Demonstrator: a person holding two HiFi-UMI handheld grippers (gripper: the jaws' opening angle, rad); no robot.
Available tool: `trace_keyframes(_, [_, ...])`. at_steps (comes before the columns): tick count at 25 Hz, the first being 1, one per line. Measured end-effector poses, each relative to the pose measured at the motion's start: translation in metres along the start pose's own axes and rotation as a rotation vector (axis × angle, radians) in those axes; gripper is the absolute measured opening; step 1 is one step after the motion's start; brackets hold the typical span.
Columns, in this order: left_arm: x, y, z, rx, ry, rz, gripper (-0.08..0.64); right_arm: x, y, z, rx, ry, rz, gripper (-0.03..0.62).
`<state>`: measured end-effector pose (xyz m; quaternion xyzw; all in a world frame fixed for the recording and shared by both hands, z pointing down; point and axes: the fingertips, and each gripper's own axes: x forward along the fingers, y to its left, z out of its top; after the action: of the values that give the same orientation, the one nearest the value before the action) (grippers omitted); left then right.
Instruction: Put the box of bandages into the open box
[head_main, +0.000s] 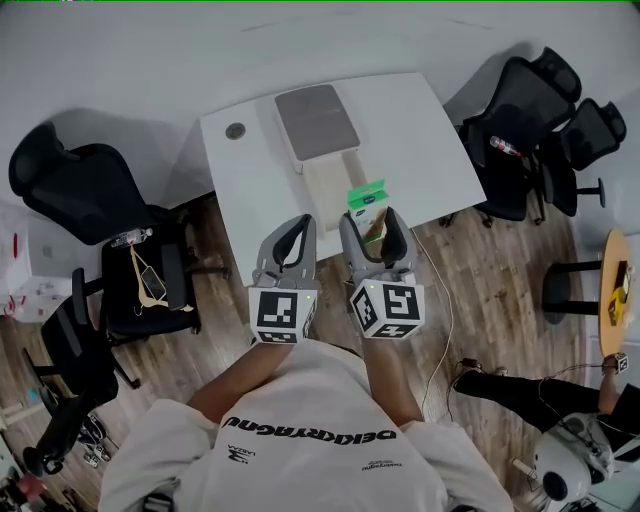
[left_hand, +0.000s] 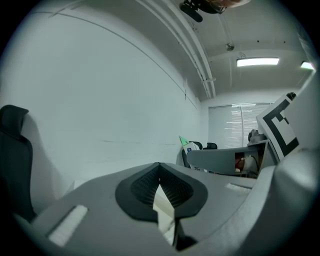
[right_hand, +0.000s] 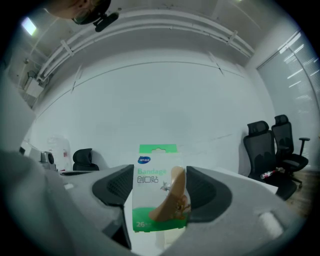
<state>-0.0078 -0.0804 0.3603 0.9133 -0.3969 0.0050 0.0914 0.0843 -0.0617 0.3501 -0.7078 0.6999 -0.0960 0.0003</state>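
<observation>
Both right gripper (right_hand: 159, 176) jaws squeeze the box of bandages (right_hand: 151, 200) between them to carry it to the open box (head_main: 312, 190) ahead, while left gripper (left_hand: 160, 169) jaws touch, empty.

Looking down on a white table (head_main: 430, 140) standing on wood floor (head_main: 490, 270), black chairs (head_main: 85, 195) flanking it; showing white walls (right_hand: 165, 100), a glowing ceiling light (left_hand: 257, 61), blinds (left_hand: 235, 127) hanging beyond.

even, soft indoor light; ceiling strip light (left_hand: 257, 61) glaring; heavy fisheye warping, dark vignetted corners in tool views
</observation>
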Motion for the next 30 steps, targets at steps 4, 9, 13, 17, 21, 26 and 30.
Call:
trace_keyframes(4, [0.016, 0.0, 0.001, -0.008, 0.006, -0.011, 0.002, 0.009, -0.011, 0.002, 0.009, 0.006, -0.014, 0.325])
trace_keyframes(9, [0.026, 0.0, -0.006, -0.009, 0.023, -0.002, 0.002, 0.019, -0.019, -0.002, 0.02, 0.03, -0.008, 0.325])
trace_keyframes(13, [0.035, 0.005, -0.011, 0.006, 0.028, 0.023, 0.002, 0.031, -0.023, -0.005, 0.019, 0.038, 0.009, 0.325])
trace_keyframes(17, [0.041, 0.007, -0.016, 0.017, 0.034, 0.053, 0.002, 0.038, -0.026, -0.011, 0.015, 0.05, 0.039, 0.325])
trace_keyframes(21, [0.054, 0.01, -0.02, 0.012, 0.043, 0.083, 0.002, 0.051, -0.032, -0.015, 0.019, 0.064, 0.063, 0.325])
trace_keyframes(26, [0.072, 0.012, -0.026, -0.003, 0.059, 0.109, 0.002, 0.067, -0.043, -0.019, 0.015, 0.086, 0.087, 0.325])
trace_keyframes(30, [0.083, 0.013, -0.032, -0.004, 0.073, 0.131, 0.002, 0.079, -0.053, -0.029, 0.015, 0.127, 0.097, 0.325])
